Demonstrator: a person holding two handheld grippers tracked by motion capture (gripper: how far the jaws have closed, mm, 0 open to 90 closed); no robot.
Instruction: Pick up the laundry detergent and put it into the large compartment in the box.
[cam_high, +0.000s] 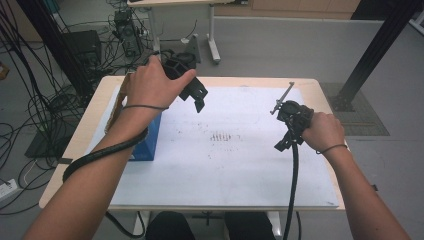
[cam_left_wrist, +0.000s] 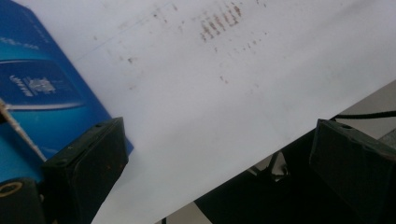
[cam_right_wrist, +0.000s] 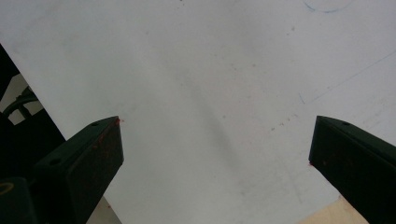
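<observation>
Left gripper (cam_high: 197, 100) hovers above blue box (cam_high: 150, 137) at left, jaws spread, likely lining up grab. Right gripper (cam_high: 290, 130) idles right over white sheet (cam_high: 240, 165), jaws wide, empty.

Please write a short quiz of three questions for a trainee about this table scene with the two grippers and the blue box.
1. True or false: the left gripper holds the blue box.
2. Which gripper is nearer to the blue box? A) left B) right C) both equally near
3. Fill in: the white sheet bears dark ____ near its middle.

Key
1. False. In the left gripper view its jaws stand wide apart over the sheet, with nothing between them.
2. A. The right gripper is at the far side of the sheet.
3. Marks, like small smudges in rows.
</observation>
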